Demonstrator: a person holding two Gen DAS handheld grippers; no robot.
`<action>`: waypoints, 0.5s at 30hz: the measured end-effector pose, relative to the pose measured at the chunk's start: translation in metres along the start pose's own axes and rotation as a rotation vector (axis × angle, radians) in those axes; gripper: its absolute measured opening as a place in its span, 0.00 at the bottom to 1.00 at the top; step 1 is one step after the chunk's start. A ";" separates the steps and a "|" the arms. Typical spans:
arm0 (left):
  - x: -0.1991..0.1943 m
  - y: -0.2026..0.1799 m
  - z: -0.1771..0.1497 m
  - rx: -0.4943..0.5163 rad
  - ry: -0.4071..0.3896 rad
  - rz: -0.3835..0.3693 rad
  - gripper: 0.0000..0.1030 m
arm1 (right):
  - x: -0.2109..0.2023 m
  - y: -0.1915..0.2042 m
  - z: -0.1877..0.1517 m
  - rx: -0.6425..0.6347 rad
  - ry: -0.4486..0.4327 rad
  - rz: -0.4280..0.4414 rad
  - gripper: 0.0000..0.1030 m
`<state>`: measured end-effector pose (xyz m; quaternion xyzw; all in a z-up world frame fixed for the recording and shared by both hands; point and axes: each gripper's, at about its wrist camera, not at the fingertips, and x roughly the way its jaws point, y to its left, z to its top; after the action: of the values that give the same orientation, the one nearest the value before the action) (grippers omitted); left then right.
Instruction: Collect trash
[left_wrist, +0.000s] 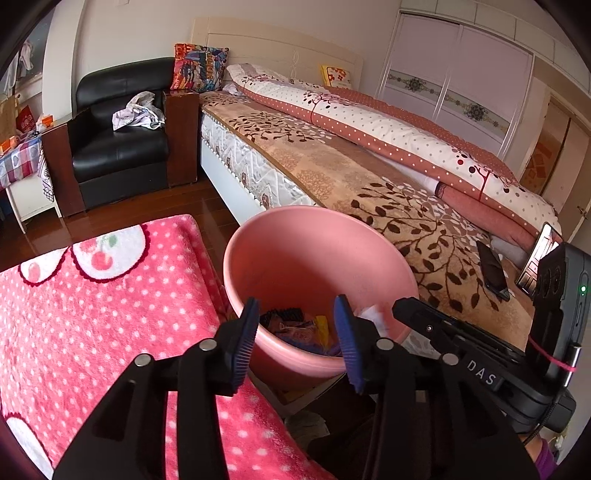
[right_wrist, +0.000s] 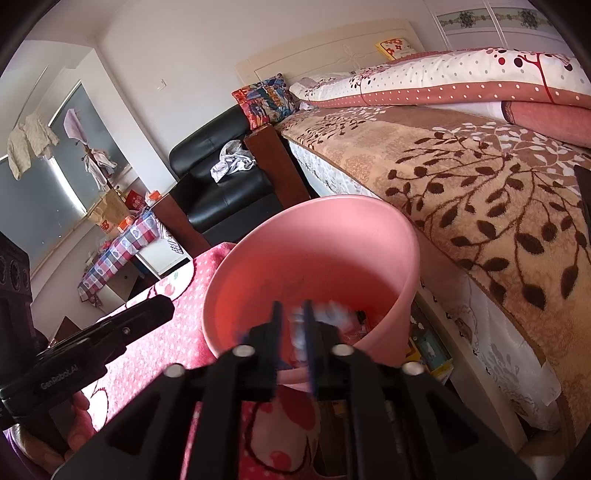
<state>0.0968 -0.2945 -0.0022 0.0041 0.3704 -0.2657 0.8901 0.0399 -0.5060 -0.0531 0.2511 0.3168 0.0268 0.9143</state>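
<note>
- Centrally, a pink plastic bin (left_wrist: 317, 266) stands on the floor between a pink polka-dot blanket (left_wrist: 92, 295) and the side of a bed (left_wrist: 332, 173); its mouth faces both cameras.
- Left gripper (left_wrist: 295, 341): its blue-padded fingers (left_wrist: 245, 341) are spread apart with nothing between them, hovering just in front of the bin's near rim.
- Trash (left_wrist: 295, 325) lies at the bottom of the bin: a dark wrapper, a yellow piece and something purplish, partly hidden by the fingers.
- Right gripper (right_wrist: 293, 343): seen from its own camera, the fingers stand close together above the bin's opening, with a blurred white-and-bluish scrap (right_wrist: 332, 312) just beyond them. Whether the jaws clamp this scrap cannot be told because of motion blur.
- In the left view, the right gripper's body (left_wrist: 480, 343) enters from the right, its tip at the bin's rim beside a white scrap (left_wrist: 373, 314).
- In the right view, the left gripper's body (right_wrist: 99, 339) lies at the left over the blanket.
- Bed coverings: a tan leaf-patterned blanket (left_wrist: 369, 192) and a folded white-and-red quilt (left_wrist: 369, 122); a dark phone (left_wrist: 493, 269) rests on the tan blanket.
- Background: a black leather armchair (left_wrist: 118, 147) holding crumpled white cloth (left_wrist: 138, 112), and a comic-print cushion (left_wrist: 199, 66) at the headboard.
</note>
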 end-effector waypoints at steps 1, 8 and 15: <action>-0.001 0.000 0.000 -0.001 0.000 0.000 0.42 | -0.001 0.001 0.000 -0.001 0.000 -0.001 0.17; -0.011 0.000 -0.002 -0.001 -0.007 0.033 0.42 | -0.013 0.017 -0.004 -0.049 -0.030 0.003 0.41; -0.027 0.003 -0.005 0.000 -0.047 0.090 0.42 | -0.029 0.042 -0.014 -0.131 -0.064 -0.018 0.48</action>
<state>0.0786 -0.2783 0.0116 0.0144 0.3486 -0.2256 0.9096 0.0131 -0.4690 -0.0256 0.1887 0.2872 0.0313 0.9386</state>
